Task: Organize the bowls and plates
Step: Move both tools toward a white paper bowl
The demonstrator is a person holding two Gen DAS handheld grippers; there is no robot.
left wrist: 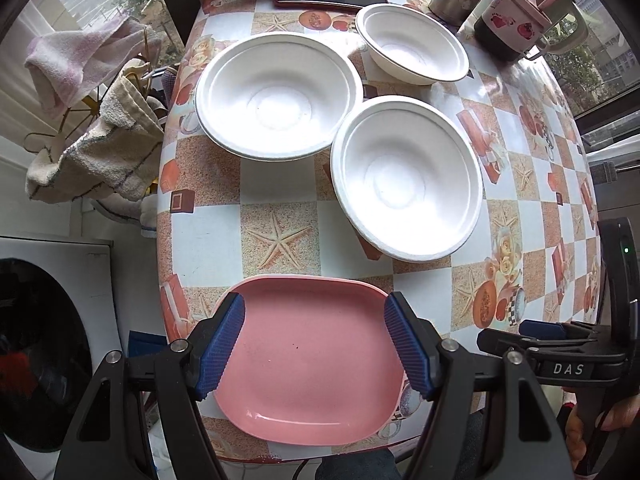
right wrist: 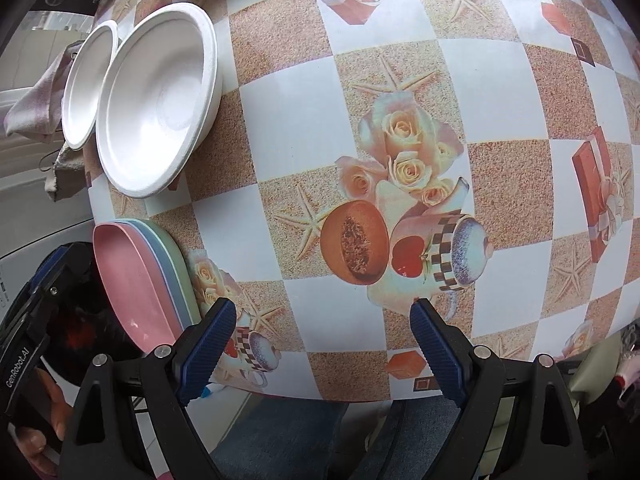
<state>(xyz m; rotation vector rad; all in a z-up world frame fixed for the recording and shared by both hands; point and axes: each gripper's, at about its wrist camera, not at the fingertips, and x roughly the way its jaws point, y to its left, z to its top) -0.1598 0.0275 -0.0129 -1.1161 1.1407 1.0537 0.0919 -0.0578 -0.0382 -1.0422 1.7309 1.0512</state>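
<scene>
Plates point(left wrist: 308, 364), pink on top of a stack, sit at the table's point(left wrist: 208, 236) near left edge, beneath the left gripper point(left wrist: 314, 348), jaws wide, touching nothing; three white bowls point(left wrist: 276, 94) lie beyond, unstacked, rims close; nudging one could shift its neighbour; mugs point(left wrist: 512, 28) crowd the far corner; the right gripper point(right wrist: 322, 350) gapes empty over bare cloth.

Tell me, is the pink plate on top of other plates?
Yes. The pink plate tops a stack; blue and green rims show beneath it.
</scene>
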